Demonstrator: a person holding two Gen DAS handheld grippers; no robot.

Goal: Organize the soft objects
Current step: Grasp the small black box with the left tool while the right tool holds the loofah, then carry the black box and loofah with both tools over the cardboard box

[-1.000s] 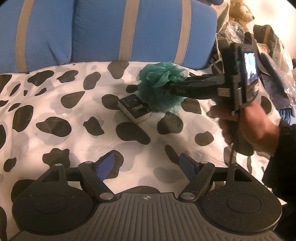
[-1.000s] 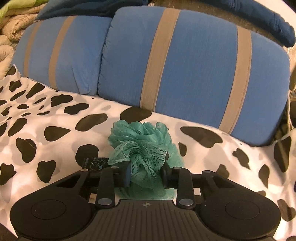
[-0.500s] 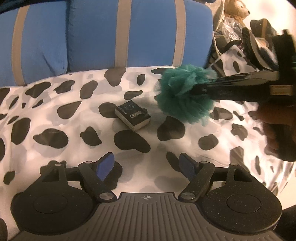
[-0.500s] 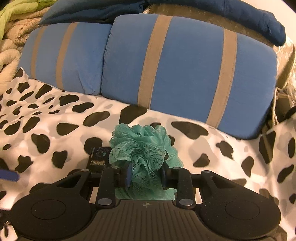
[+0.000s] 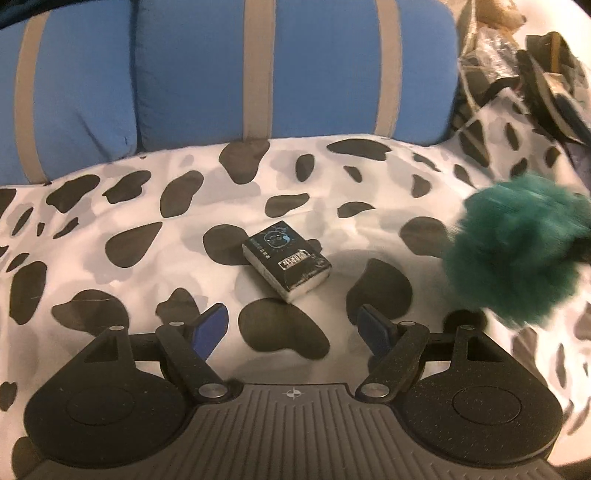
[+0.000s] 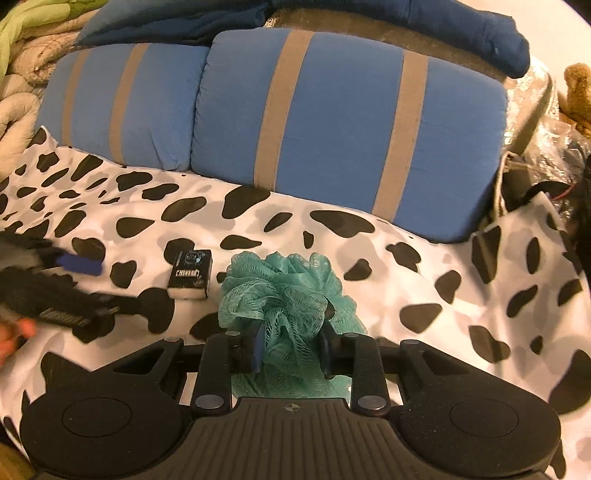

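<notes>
Nearest in the right wrist view, the right gripper [image 6: 290,350] pinches the teal mesh bath pouf [image 6: 282,295] between its pads, holding it above the cow-print blanket [image 6: 424,266]; the left wrist view shows the same pouf [image 5: 517,254] only as a blur at the blanket's right edge. The left gripper [image 5: 291,328] hangs with its jaws spread wide and nothing between them, above the blanket, and the small black packet [image 5: 286,260] lies flat just beyond it. Farther back, blue striped pillows [image 6: 343,122] line the blanket's far edge, and only the right view shows the dark blue bedding [image 6: 424,29] piled behind them.
</notes>
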